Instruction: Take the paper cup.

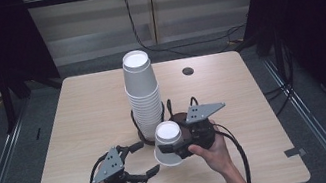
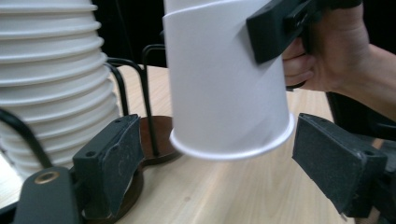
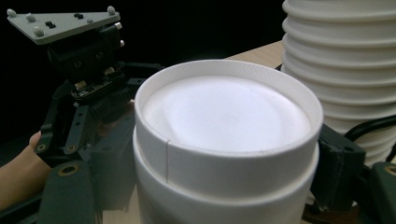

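The right gripper (image 1: 175, 149) is closed on a single white paper cup (image 1: 168, 143), which is upside down, its flat base up and its open rim down, held just in front of the tall cup stack (image 1: 142, 92). The left gripper (image 1: 141, 160) stands wide, with nothing between its jaws, a little to the left of the held cup; in the left gripper view the cup rim (image 2: 232, 147) hangs above the worktop (image 2: 224, 191), between those open jaws. The step in hand seems to be taking one cup away from the stack. The next move probably calls for passing it to the left gripper or putting it down on the worktop. The stack sits inverted in a black wire holder (image 1: 137, 126); what is inside the cups cannot be seen.
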